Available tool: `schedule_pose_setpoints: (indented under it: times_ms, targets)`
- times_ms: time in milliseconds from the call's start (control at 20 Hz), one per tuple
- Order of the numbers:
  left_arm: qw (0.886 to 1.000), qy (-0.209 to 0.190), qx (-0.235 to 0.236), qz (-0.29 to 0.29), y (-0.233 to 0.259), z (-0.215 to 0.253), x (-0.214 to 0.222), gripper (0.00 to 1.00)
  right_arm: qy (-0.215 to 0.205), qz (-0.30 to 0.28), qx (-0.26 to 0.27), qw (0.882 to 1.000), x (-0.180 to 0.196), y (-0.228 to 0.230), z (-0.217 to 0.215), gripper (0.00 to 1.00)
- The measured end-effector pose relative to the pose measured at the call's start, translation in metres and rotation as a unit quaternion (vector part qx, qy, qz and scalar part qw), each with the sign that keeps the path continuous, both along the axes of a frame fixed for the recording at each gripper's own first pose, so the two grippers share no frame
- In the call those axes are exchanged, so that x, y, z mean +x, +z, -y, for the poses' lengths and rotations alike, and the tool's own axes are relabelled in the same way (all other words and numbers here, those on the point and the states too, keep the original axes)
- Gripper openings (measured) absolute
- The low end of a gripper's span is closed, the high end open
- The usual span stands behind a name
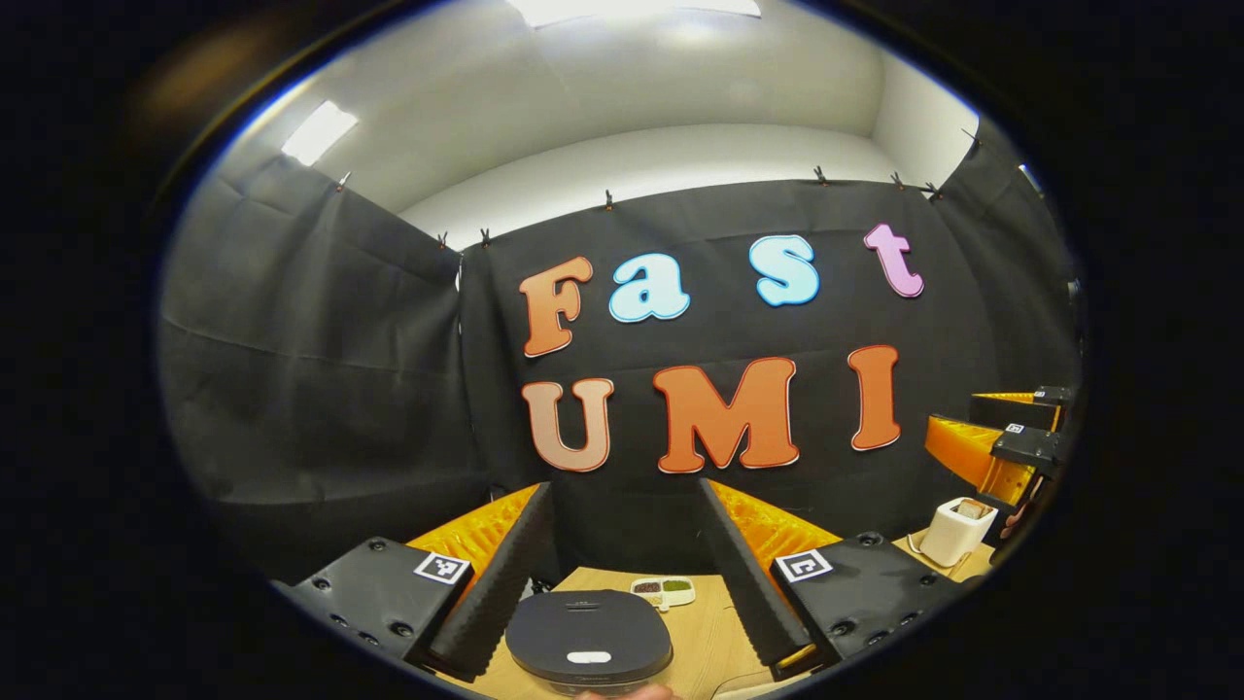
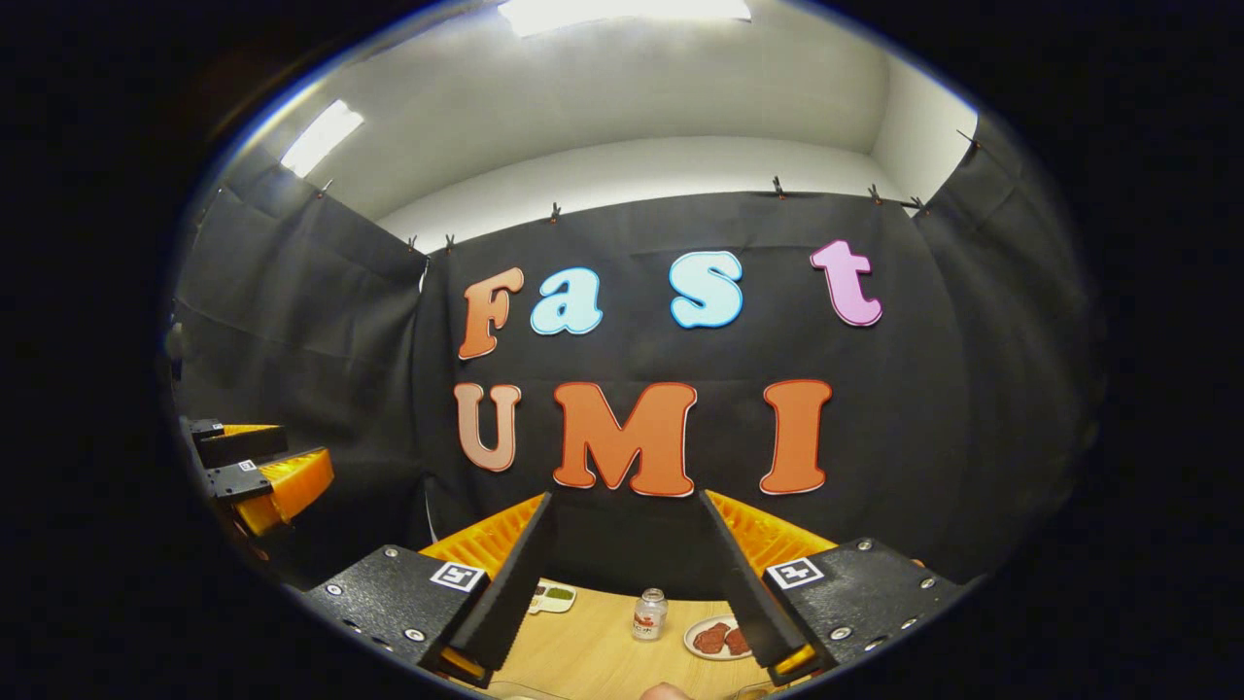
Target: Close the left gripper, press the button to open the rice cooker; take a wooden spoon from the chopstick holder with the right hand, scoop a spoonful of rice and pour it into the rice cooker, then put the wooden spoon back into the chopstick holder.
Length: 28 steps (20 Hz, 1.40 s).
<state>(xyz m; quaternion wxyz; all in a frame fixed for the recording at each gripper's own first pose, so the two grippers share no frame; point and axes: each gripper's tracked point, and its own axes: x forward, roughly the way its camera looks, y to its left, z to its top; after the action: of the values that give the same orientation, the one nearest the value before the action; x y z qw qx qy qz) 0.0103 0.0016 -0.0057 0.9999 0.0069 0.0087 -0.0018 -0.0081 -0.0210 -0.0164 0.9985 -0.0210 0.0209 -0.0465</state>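
Observation:
The rice cooker [image 1: 588, 637] is a dark, rounded box with its lid down and a pale button [image 1: 589, 657] on the near edge. It stands on the wooden table straight ahead of my left gripper [image 1: 625, 486], which is open and holds nothing. A white chopstick holder [image 1: 957, 530] with a wooden piece sticking out of it stands at the far right of the table. In the left gripper view my right gripper [image 1: 950, 410] hovers above that holder. In its own view the right gripper [image 2: 624, 496] is open and holds nothing.
A small white divided dish [image 1: 664, 589] with dark and green contents lies behind the cooker. In the right gripper view a small jar [image 2: 649, 614] and a plate of red pieces [image 2: 714, 637] sit on the wooden table [image 2: 593, 642]. Black cloth walls surround the booth.

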Motion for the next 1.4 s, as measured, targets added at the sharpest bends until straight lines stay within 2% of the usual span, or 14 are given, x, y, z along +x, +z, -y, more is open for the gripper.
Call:
schedule_pose_setpoints:
  times_ms: [50,250,300,350,450,550,600,800,900,950,1050,1150,1400]
  targets:
    - [1.0,0.011,0.004,-0.009,-0.002,-0.007,0.003,0.98,-0.002,-0.009,-0.001,1.0,0.0,-0.004,0.002,0.9]
    - [0.999,0.026,-0.009,-0.042,-0.015,-0.029,0.018,0.98,-0.024,-0.027,-0.011,0.999,-0.005,-0.014,0.021,0.93]
    - [0.998,0.029,-0.012,-0.051,-0.021,-0.034,0.024,0.98,-0.03,-0.032,-0.015,0.999,-0.008,-0.017,0.026,0.89]
    - [0.997,0.034,-0.012,-0.066,-0.027,-0.038,0.028,0.8,-0.039,-0.037,-0.02,0.998,-0.01,-0.02,0.033,0.97]
    - [0.994,0.053,-0.011,-0.098,-0.047,-0.051,0.039,0.43,-0.058,-0.044,-0.028,0.997,-0.018,-0.025,0.048,0.93]
    - [0.986,0.037,-0.026,-0.16,-0.08,-0.043,0.046,0.06,-0.08,-0.052,-0.033,0.995,-0.026,-0.031,0.064,0.94]
    - [0.98,0.045,-0.032,-0.194,-0.098,-0.048,0.038,0.06,-0.092,-0.058,-0.036,0.993,-0.031,-0.034,0.073,0.94]
    - [0.939,0.018,-0.079,-0.334,-0.169,-0.037,0.051,0.05,-0.144,-0.077,-0.045,0.986,-0.052,-0.045,0.108,0.94]
    - [0.917,0.016,-0.094,-0.387,-0.193,-0.035,0.053,0.05,-0.166,-0.087,-0.048,0.981,-0.062,-0.05,0.123,0.97]
    - [0.906,0.021,-0.097,-0.412,-0.203,-0.038,0.053,0.05,-0.178,-0.094,-0.049,0.978,-0.068,-0.053,0.131,0.94]
    - [0.88,0.03,-0.1,-0.463,-0.226,-0.04,0.051,0.06,-0.196,-0.103,-0.045,0.974,-0.078,-0.06,0.142,0.94]
    - [0.859,0.028,-0.103,-0.5,-0.245,-0.038,0.051,0.05,-0.213,-0.112,-0.041,0.97,-0.086,-0.066,0.149,0.94]
    - [0.787,0.02,-0.151,-0.598,-0.289,-0.02,0.031,0.05,-0.248,-0.138,-0.045,0.958,-0.108,-0.081,0.162,0.95]
